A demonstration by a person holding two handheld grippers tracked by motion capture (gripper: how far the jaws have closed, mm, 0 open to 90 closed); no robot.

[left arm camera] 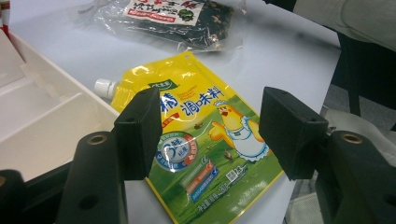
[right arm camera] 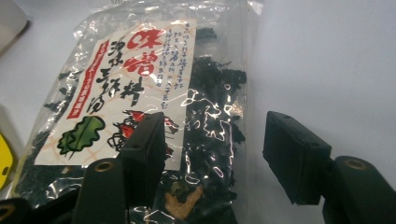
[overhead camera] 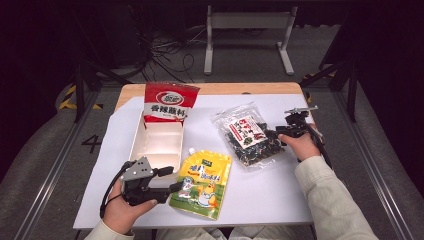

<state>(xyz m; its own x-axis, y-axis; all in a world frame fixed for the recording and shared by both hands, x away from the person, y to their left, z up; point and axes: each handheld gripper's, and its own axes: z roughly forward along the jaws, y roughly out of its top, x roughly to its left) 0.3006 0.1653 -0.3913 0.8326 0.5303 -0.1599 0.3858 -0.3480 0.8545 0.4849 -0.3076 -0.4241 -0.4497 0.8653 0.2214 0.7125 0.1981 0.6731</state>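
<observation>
A yellow spout pouch (overhead camera: 202, 182) with a cartoon chicken lies flat on the white sheet at the front. My left gripper (overhead camera: 172, 181) is at the pouch's left edge, open. In the left gripper view the pouch (left arm camera: 201, 112) lies below and between the spread jaws of my left gripper (left arm camera: 210, 126), which hold nothing. A clear bag of dark seaweed (overhead camera: 247, 135) with a red and white label lies at the right. My right gripper (overhead camera: 279, 136) is open at its right edge. In the right gripper view the seaweed bag (right arm camera: 140, 79) edge lies between the jaws of that gripper (right arm camera: 215, 140).
A long white box (overhead camera: 157, 142) lies left of centre, with a red and white bag (overhead camera: 167, 102) standing at its far end. The white sheet (overhead camera: 280, 190) covers a wooden table. Beyond the table stand a floor with cables and a metal frame.
</observation>
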